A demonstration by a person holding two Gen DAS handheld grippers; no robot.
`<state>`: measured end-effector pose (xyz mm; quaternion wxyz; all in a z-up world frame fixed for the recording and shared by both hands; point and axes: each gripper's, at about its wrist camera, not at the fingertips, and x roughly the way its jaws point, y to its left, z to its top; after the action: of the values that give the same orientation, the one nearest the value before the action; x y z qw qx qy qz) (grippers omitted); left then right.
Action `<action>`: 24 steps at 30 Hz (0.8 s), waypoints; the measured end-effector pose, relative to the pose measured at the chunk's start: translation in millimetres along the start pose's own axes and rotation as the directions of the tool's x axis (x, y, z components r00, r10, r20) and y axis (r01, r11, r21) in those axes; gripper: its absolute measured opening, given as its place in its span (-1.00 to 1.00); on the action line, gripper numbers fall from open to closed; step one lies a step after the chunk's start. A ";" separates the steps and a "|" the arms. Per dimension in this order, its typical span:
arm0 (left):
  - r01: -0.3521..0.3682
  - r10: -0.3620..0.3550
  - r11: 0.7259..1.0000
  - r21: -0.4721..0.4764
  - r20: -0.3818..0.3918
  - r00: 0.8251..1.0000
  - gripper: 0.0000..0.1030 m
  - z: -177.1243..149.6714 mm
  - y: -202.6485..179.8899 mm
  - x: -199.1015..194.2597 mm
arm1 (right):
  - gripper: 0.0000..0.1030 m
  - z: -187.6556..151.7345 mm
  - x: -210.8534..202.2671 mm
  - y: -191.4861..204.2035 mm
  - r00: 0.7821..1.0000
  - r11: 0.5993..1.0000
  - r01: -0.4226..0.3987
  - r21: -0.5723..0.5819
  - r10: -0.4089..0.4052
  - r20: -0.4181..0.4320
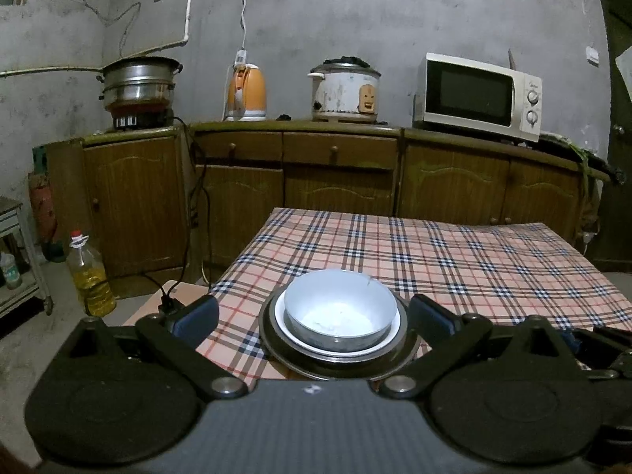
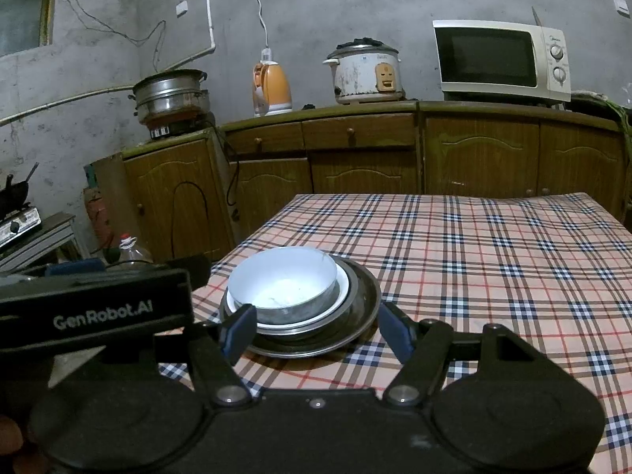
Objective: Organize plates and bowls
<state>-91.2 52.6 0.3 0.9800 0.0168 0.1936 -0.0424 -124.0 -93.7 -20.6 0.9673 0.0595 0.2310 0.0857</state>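
A white bowl (image 1: 339,306) sits on a white plate (image 1: 282,322), nested in stacked metal plates (image 1: 272,345) at the near left corner of the plaid table (image 1: 454,260). My left gripper (image 1: 314,322) is open, its fingers either side of the stack, just short of it. In the right wrist view the bowl (image 2: 282,278) rests on the white plate (image 2: 343,290) and the metal plates (image 2: 365,308). My right gripper (image 2: 316,330) is open in front of the stack, holding nothing. The left gripper's body (image 2: 94,308) shows at the left.
A wooden cabinet (image 1: 335,173) along the wall carries a steamer pot (image 1: 140,79), orange kettle (image 1: 247,93), rice cooker (image 1: 343,89) and microwave (image 1: 480,94). An oil bottle (image 1: 89,274) stands on the floor left of the table. A stove (image 2: 17,221) stands at far left.
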 end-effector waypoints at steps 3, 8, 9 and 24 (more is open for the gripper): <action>0.000 0.000 1.000 0.002 0.002 1.000 1.00 0.4 -0.4 -0.7 | 0.58 0.0 0.1 0.1 1.000 1.000 0.000 0.001 0.000 0.000; 0.001 -0.001 1.000 0.005 0.000 1.000 1.00 0.3 -1.1 -0.5 | 0.58 -0.1 -0.1 -0.1 1.000 1.000 -0.001 0.002 0.001 0.000; -0.001 0.001 1.000 0.006 0.001 1.000 1.00 0.1 -1.4 -0.9 | 0.58 -0.1 0.0 -0.1 1.000 1.000 -0.001 0.002 0.001 0.001; 0.004 -0.004 1.000 0.007 0.006 1.000 1.00 0.8 -2.6 -1.2 | 0.58 -0.9 0.1 0.5 1.000 1.000 -0.001 0.005 0.001 -0.004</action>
<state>-92.2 50.0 1.5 0.9804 0.0198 0.1907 -0.0451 -124.3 -93.1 -21.4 0.9667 0.0619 0.2331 0.0857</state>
